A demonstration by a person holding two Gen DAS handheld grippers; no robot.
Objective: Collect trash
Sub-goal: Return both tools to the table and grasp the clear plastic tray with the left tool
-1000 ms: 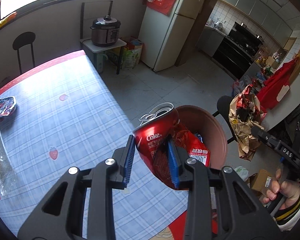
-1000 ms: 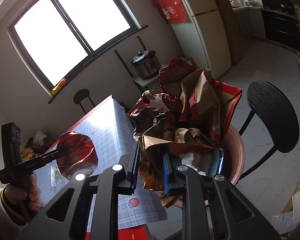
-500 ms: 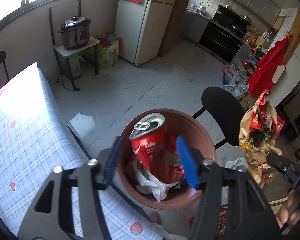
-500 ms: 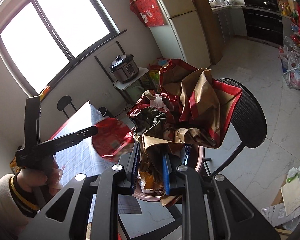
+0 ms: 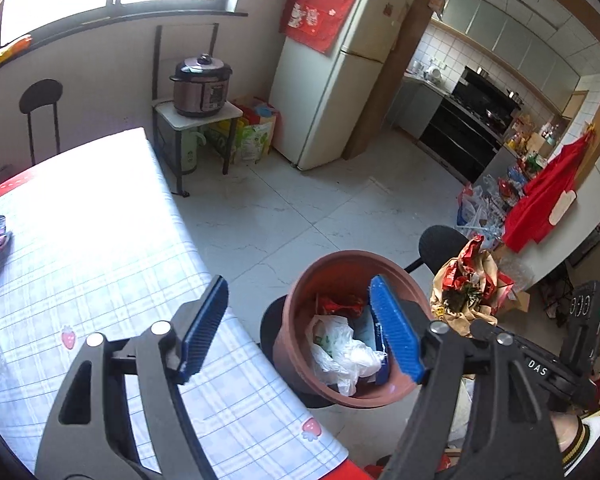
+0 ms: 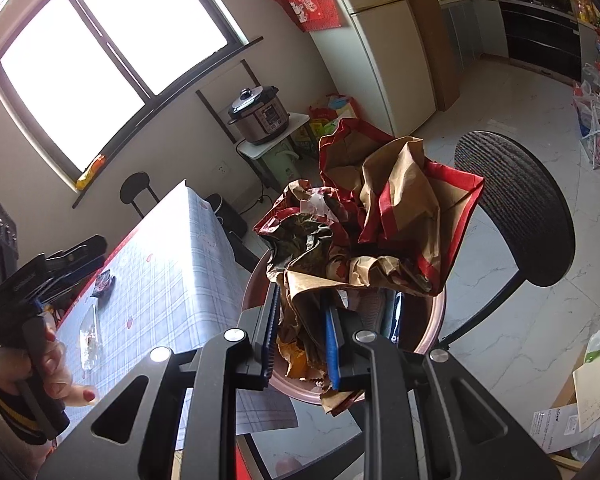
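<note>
My left gripper [image 5: 297, 282] hovers over the table's edge, its jaws opening wide with nothing between them. Just beyond it stands a reddish-brown bin [image 5: 300, 304] holding a white plastic bag [image 5: 340, 352] and the red cola can [image 5: 336, 303], mostly buried. My right gripper [image 6: 300, 292] is shut on a crumpled brown-and-red paper bag [image 6: 388, 216], held above the bin [image 6: 428, 332]. The same paper bag [image 5: 468, 284] shows to the right of the bin. On the checked tablecloth lie a dark snack wrapper [image 6: 104, 280] and a clear plastic wrapper [image 6: 90, 332].
The table [image 5: 100, 240] fills the left side. A black round chair [image 6: 512, 208] stands right behind the bin. Farther off are a pressure cooker [image 5: 202, 86] on a small stand, a fridge [image 5: 332, 80] and bags on the floor [image 5: 484, 204]. Papers lie on the floor [image 6: 592, 392].
The left jaws spread apart and the cola can left them and went into the bin; the left gripper then drew back towards the table. The right gripper sank slightly towards the bin with the paper bag.
</note>
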